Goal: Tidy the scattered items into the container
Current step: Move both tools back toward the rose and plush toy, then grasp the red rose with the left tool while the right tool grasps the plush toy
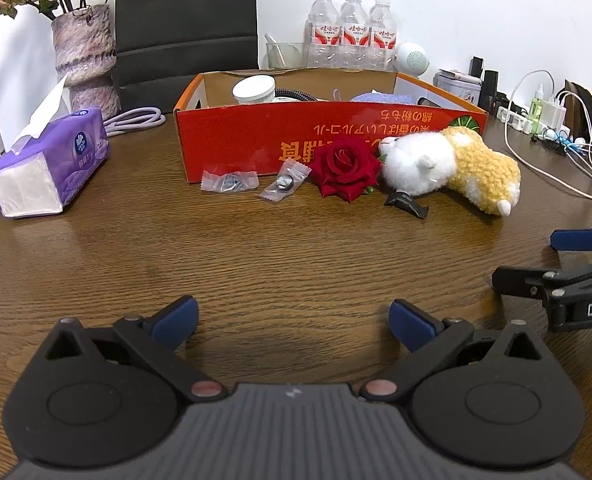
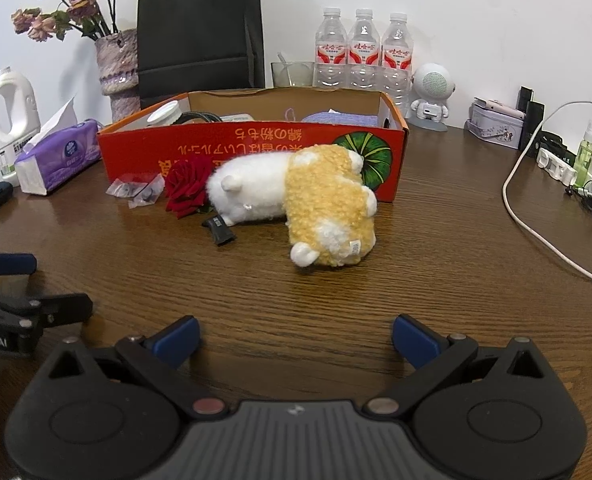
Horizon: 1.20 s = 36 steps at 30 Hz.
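While both grippers gape empty, the plush toy [image 2: 296,196] lies lengthwise along the box [image 2: 252,144].

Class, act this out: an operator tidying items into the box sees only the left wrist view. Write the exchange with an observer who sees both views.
Operator: I only see the right gripper side-on. Is it open?
Observer: Yes. The right gripper has its jaws wide apart and holds nothing.
Operator: Is there anything on the plush's yellow end that I can't see?
Observer: The plush has a small white label there, beside a white paw and facing the right gripper.
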Each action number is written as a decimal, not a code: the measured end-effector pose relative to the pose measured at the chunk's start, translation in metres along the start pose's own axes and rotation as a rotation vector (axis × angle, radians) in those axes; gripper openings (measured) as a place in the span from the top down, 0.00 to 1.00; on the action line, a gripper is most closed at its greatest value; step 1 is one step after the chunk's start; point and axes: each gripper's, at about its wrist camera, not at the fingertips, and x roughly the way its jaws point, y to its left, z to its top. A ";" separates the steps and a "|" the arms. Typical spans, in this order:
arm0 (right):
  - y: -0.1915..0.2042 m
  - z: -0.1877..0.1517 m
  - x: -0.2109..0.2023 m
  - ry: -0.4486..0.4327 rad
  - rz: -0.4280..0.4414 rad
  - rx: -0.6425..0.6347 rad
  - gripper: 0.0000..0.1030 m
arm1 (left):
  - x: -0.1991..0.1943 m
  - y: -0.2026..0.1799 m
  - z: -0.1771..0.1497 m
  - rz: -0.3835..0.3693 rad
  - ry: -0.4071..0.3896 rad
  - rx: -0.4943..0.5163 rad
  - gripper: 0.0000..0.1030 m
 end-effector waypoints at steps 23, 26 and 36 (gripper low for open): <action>-0.017 0.068 0.066 -0.039 -0.023 -0.063 0.42 | 0.092 -0.040 0.086 0.013 -0.046 0.185 0.27; -0.020 0.067 0.069 -0.031 0.001 -0.050 0.48 | 0.098 -0.041 0.085 -0.006 -0.038 0.169 0.37; -0.020 0.062 0.054 -0.087 0.047 -0.029 0.54 | 0.085 -0.043 0.080 -0.050 -0.098 0.146 0.63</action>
